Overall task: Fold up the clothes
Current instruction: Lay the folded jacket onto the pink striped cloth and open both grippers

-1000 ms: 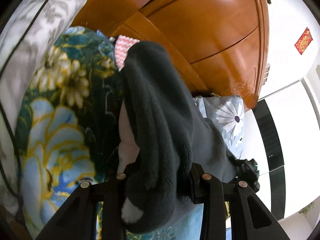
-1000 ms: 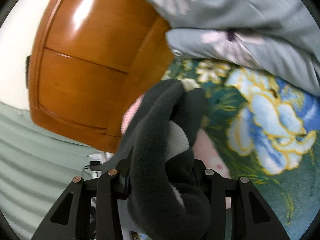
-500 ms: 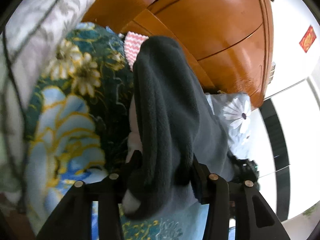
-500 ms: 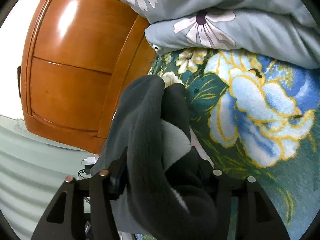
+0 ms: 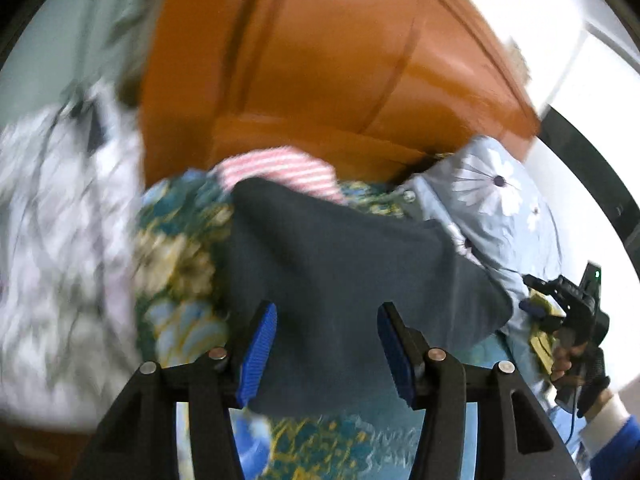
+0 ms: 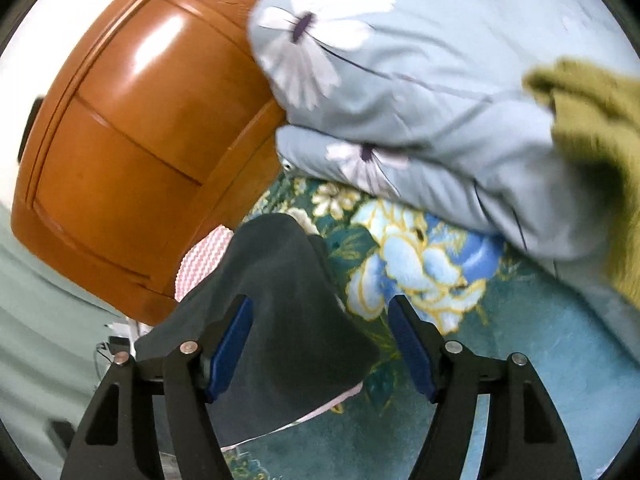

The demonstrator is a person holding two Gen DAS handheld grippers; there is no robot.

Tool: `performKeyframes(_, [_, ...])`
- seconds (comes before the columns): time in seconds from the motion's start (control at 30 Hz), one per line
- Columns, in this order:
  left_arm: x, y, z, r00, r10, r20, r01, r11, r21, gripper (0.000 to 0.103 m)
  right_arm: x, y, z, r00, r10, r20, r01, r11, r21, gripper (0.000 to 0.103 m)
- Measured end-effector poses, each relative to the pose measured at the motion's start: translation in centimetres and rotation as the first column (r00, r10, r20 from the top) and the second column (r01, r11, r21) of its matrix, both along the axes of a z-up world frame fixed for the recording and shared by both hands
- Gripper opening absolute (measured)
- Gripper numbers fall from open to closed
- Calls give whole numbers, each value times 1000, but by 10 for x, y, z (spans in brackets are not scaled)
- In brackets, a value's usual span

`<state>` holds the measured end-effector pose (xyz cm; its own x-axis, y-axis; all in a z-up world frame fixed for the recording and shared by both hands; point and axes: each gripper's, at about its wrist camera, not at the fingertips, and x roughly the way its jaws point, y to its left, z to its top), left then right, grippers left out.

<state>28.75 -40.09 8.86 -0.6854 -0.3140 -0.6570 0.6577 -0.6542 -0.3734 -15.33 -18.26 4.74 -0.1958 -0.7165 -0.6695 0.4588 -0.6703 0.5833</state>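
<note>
A dark grey fleece garment (image 5: 344,280) lies flat on the floral blue-green bedspread (image 5: 180,248); it also shows in the right wrist view (image 6: 288,320), with a pale pink edge at its near side. My left gripper (image 5: 326,344) is open, its blue pads apart just above the garment's near edge. My right gripper (image 6: 320,344) is open too, over the garment's right part. The right gripper also shows at the far right of the left wrist view (image 5: 576,320), held by a hand.
A pink-and-white striped cloth (image 5: 280,172) lies beyond the garment by the orange wooden headboard (image 5: 340,72). A light blue daisy-print quilt (image 6: 420,100) is piled on the right, with an olive green garment (image 6: 592,128) on it. A grey-white patterned fabric (image 5: 60,240) is on the left.
Both grippers were shut on the bunched dark garment and held it up. Now both have opened and let go, and the garment lies spread flat on the bed. The left view swung and is blurred.
</note>
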Motion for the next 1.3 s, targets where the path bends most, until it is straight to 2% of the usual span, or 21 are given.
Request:
performKeyframes(0.1, [-40,-14,4,998,-60,37,62,996,-60,57,16,-30,7,996,70,-51,-68,997,36,71])
performKeyframes(0.17, [-55,-32,-6,998,-32,54,36,997,-61,57,26,-51,6,990,126,-66,-123,991,50,71])
performKeyframes(0.3, [-54,-62,-42,999,39,39,-40,999,31,57,39,-92,-6,971,229,-64,-224,972,76,71])
performKeyframes(0.47, [-50,-67,-58,999,27,47,-28,1000,12,57,52,-118,-26,953,295,-62,-289,953,91,71])
performKeyframes(0.63, [-52,-81,-76,996,44,78,-47,998,45,57,64,-136,-33,938,332,-100,-318,938,136,71])
performKeyframes(0.73, [-57,-82,-78,995,34,96,-38,998,41,57,67,-142,-36,937,332,-108,-314,936,159,72])
performKeyframes(0.93, [-53,-60,-52,994,37,98,-36,999,-17,57,76,-132,-26,945,300,-131,-279,947,158,73])
performKeyframes(1.1, [-36,-13,-35,997,43,68,-39,998,-56,61,96,-103,-12,966,200,-162,-186,977,100,73])
performKeyframes(1.3, [-17,40,-50,995,45,93,-39,997,-64,67,148,-93,-3,968,141,-205,-107,980,170,73])
